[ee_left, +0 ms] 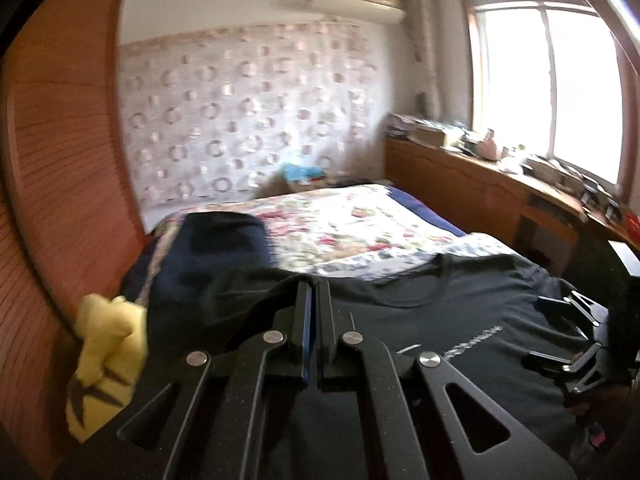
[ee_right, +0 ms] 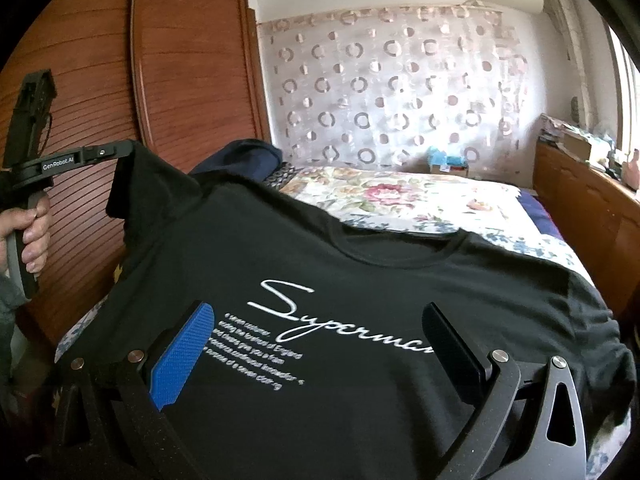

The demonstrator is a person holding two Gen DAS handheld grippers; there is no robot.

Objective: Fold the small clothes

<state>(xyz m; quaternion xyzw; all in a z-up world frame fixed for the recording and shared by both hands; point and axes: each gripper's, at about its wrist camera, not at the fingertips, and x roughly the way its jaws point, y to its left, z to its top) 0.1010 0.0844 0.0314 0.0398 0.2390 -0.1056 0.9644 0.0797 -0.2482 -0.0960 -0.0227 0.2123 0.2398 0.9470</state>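
We hold the left gripper [ee_right: 130,151] clamped on the black T-shirt's [ee_right: 360,280] sleeve, raised above the bed [ee_right: 420,200] — the right gripper [ee_right: 320,332] spread wide over its print.

wrist views close over bed [ee_left: 360,220], sharing black T-shirt [ee_right: 360,280]
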